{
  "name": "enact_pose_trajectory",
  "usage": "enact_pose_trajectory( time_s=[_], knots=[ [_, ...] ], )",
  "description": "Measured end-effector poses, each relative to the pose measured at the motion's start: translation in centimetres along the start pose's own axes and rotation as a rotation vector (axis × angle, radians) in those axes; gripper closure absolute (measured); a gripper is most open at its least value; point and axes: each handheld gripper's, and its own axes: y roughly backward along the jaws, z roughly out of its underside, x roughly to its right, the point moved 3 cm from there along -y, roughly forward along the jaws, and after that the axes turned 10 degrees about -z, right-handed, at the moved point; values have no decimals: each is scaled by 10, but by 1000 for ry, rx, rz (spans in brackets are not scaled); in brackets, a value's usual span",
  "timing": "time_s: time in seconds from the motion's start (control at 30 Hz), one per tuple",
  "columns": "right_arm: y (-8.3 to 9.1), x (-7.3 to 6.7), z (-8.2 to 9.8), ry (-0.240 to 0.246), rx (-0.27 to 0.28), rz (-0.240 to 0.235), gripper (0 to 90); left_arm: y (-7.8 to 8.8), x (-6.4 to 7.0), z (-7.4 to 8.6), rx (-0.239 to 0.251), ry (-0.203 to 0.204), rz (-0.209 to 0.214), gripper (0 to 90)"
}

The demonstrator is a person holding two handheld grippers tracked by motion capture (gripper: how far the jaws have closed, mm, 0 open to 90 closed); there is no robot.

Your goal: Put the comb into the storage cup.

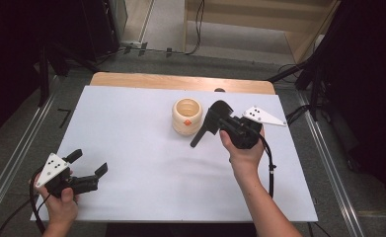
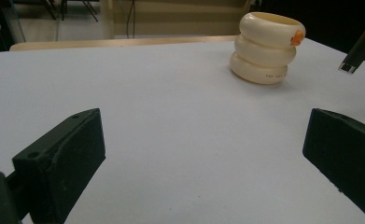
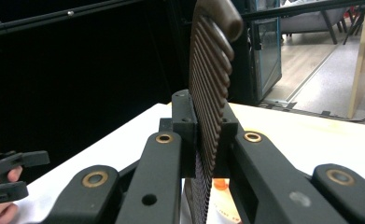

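My right tongs (image 1: 214,122) are clamped on a dark ribbed comb (image 3: 211,88), held just beside the cream ringed cup (image 1: 187,115). My left tongs (image 1: 88,164) rest wide open and empty, well apart. I'd tip the comb's end over the rim, then lower straight to avoid nudging the cup.

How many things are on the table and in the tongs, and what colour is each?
Cream cups: 1, the ribbed cup with an orange spot, standing on the white table.
Dark combs: 1, the comb clamped in the right tongs.
Black tongs: 2, with the left tongs open and empty.
Total: 4.
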Motion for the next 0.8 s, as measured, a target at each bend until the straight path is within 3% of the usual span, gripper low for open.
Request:
enact_pose_trajectory(
  time_s=[0.27, 0.8],
  knots=[
    [-4, 3, -10, 19, 2, 1, 828, 3, -6, 2, 4, -13, 4, 0],
    [-16, 13, -31, 30, 4, 11, 828, 7, -18, 3, 17, 4, -20, 0]
  ],
)
